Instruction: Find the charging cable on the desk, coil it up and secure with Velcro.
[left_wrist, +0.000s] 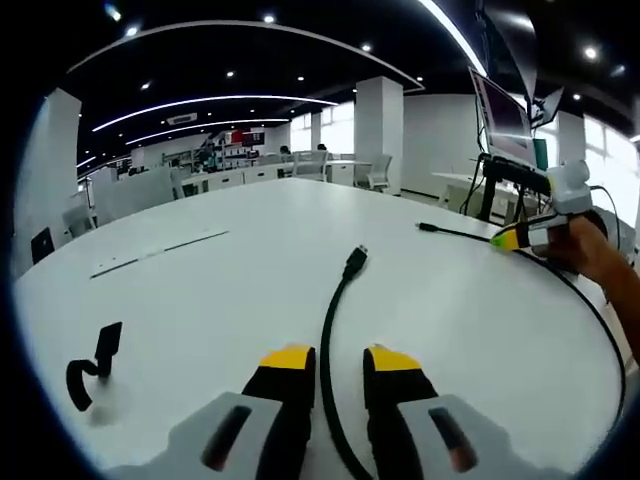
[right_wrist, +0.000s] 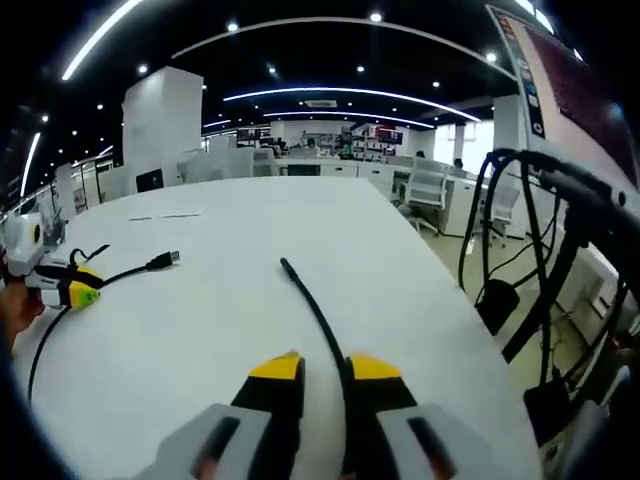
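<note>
Both hand-held grippers (left_wrist: 329, 358) (right_wrist: 325, 366) pinch the black cable (left_wrist: 338, 300) — white desk (left_wrist: 220, 290), open office.

One thin black charging cable (left_wrist: 335, 330) lies on the one broad white desk (left_wrist: 220, 290), and it has two ends: a wider rectangular plug (left_wrist: 354, 262) and a slim narrow plug (right_wrist: 285, 266). One short black Velcro strap (left_wrist: 92, 366), curled at one end, sits on the desk too. Two grey grippers with yellow tips are counted, the left gripper (left_wrist: 328, 362) and the right gripper (right_wrist: 325, 372), each with two jaws. One monitor (left_wrist: 503, 118) stands at the desk's edge. One hand (left_wrist: 590, 250) is in sight.
</note>
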